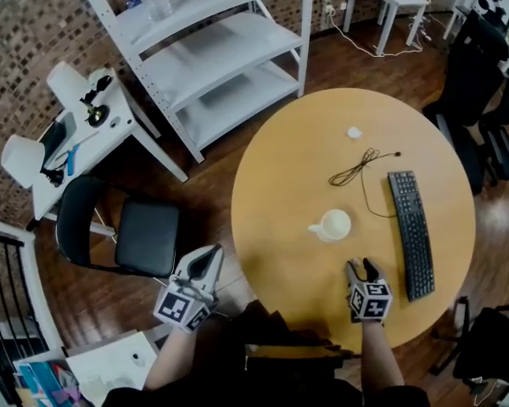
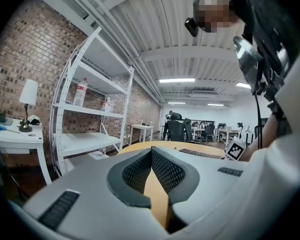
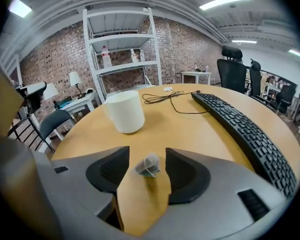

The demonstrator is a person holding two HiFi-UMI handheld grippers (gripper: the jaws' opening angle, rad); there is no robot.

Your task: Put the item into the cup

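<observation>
A white cup [image 1: 335, 225] stands near the middle of the round wooden table [image 1: 288, 168]. In the right gripper view the cup [image 3: 125, 111] is ahead and slightly left of the jaws. A small pyramid tea bag [image 3: 149, 165] lies on the table between the pads of my right gripper [image 3: 146, 168]. The pads stand apart on either side of it and do not press it. In the head view my right gripper [image 1: 362, 267] rests on the table just below and right of the cup. My left gripper [image 1: 214, 253] hangs off the table's left edge, jaws together and empty [image 2: 151, 154].
A black keyboard [image 1: 411, 231] lies along the table's right side, close to my right gripper. A thin black cable [image 1: 356, 170] and a small white scrap [image 1: 354, 131] lie beyond the cup. A black chair [image 1: 127, 236] and white shelving [image 1: 212, 49] stand left of the table.
</observation>
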